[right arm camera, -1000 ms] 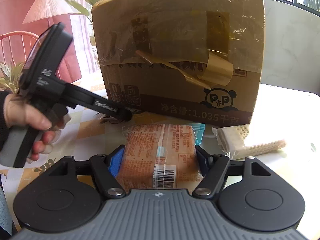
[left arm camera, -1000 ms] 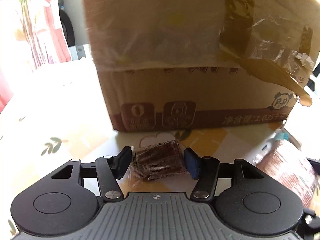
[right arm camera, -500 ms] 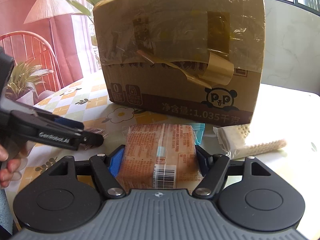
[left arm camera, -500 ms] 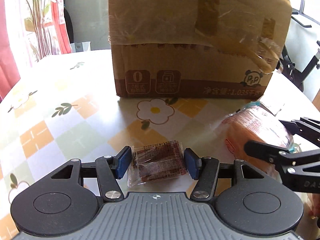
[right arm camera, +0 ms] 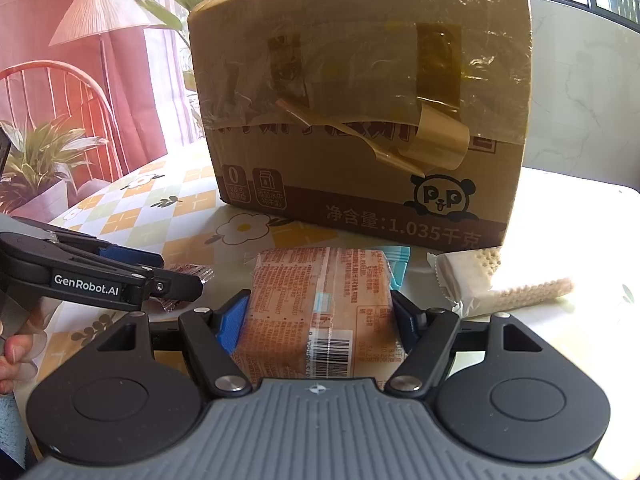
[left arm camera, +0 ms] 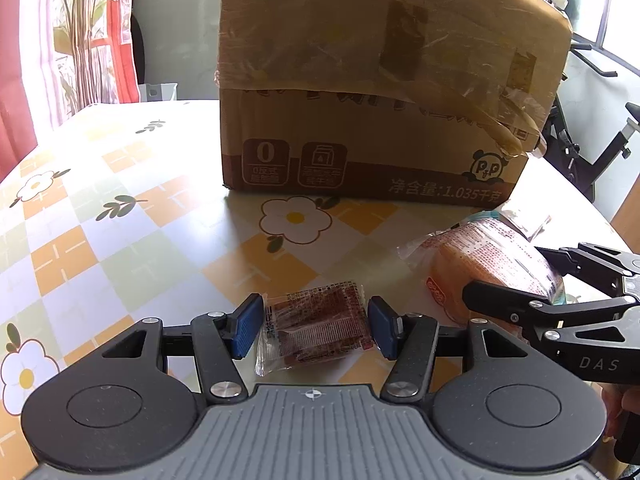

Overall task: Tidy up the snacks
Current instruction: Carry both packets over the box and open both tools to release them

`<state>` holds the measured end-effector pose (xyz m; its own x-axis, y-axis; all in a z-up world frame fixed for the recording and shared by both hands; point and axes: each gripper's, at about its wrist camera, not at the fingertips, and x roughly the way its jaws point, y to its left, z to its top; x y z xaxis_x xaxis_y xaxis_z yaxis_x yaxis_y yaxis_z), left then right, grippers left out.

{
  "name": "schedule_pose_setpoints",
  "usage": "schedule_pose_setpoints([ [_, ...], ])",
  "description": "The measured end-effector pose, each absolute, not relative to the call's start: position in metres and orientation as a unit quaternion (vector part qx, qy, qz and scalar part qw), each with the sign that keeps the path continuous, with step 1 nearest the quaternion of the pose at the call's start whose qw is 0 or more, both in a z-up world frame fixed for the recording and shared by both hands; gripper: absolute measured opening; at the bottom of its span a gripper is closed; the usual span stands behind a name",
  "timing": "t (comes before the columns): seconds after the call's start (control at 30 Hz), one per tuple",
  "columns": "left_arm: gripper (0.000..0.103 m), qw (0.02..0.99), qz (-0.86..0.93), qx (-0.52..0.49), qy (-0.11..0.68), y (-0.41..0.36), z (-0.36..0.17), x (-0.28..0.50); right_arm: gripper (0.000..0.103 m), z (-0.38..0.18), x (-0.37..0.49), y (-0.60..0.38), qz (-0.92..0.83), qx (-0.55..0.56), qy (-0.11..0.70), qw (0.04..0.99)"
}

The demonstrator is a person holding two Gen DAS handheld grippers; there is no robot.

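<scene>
Evidently both snacks are light, film-wrapped goods that will give under pressure. The left claw (left arm camera: 316,326) has its blue pads set against the two short ends of a small dark snack packet (left arm camera: 316,328), a clear crinkly sachet with a reddish-brown bar inside; the packet sits low over the flowered tabletop (left arm camera: 120,240), near the camera and well short of the cardboard box (left arm camera: 380,100) at the far side. Whether it is lifted clear or just resting on the surface I cannot tell. Its loose sealed edges stick out past the pads, so the grip looks to be on the bar itself, which is the sensible place: the film alone would slide and crumple.

The right claw (right arm camera: 320,320) is clamped on the long sides of an orange bread pack (right arm camera: 320,300), barcode end nearest the camera. That pack looks soft and puffy, so a harder squeeze would probably dent the loaf inside; holding it mid-body, as now, keeps it balanced. It lies near the front of the box, with a pale wafer pack (right arm camera: 500,284) just to its right on the tabletop and a teal wrapper edge showing behind it.

The wafer pack is likely brittle and wants a gentle pinch across its narrow width. The box's top is not in view, so where the snacks should go cannot be told.
</scene>
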<state>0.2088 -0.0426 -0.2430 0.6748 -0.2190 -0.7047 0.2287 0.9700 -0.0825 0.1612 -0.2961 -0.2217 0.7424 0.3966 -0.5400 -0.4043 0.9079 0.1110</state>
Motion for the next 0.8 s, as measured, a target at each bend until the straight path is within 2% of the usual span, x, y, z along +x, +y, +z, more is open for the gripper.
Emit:
schedule_pose_setpoints([
  [0.47,0.06,0.923,-0.136,0.017,0.359,-0.039,-0.227,0.198,0.072,-0.22,0.157,-0.293,0.23,-0.011,0.297,0.927],
  [0.63,0.06,0.931,-0.153,0.041,0.33,-0.037,-0.2,0.196,0.072,-0.21,0.151,-0.291,0.246,-0.017,0.307,0.919],
  [0.8,0.06,0.944,-0.172,0.06,0.276,-0.028,-0.153,0.2,0.072,-0.176,0.142,-0.297,0.254,0.003,0.26,0.932],
])
